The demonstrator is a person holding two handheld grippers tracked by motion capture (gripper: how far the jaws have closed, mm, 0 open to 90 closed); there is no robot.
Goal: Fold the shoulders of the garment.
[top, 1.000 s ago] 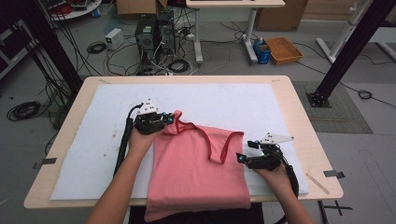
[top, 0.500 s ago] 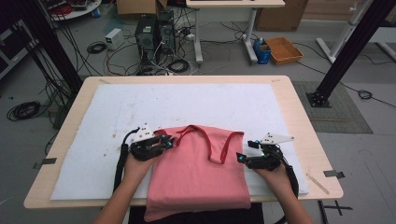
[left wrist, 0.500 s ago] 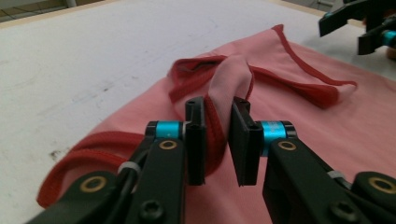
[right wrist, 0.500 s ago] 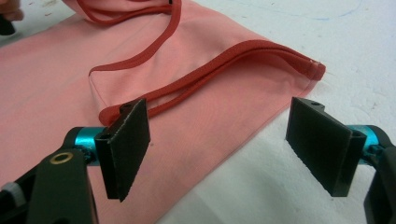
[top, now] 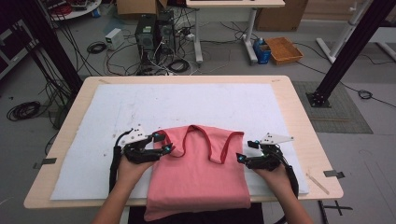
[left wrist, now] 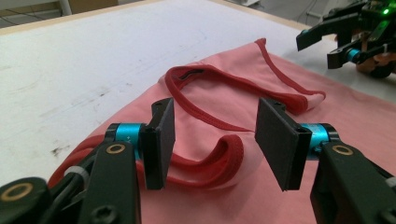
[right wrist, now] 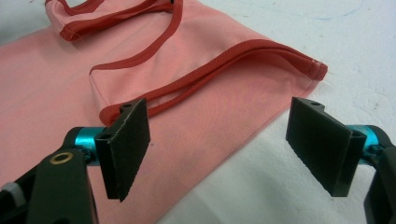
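White sheeting [top: 210, 105] covers our wooden desk [top: 299, 107]; cables and computer cases [top: 152, 30] sit on the floor beyond. We see the pink tank top [top: 198, 172] lying flat at the near edge, its hem hanging over. Our left gripper [top: 161, 144] rests at its left shoulder strap [left wrist: 219, 161], jaws apart. Our right gripper [top: 243, 157] sits just beside the right strap [right wrist: 261, 49], jaws apart, holding nothing.
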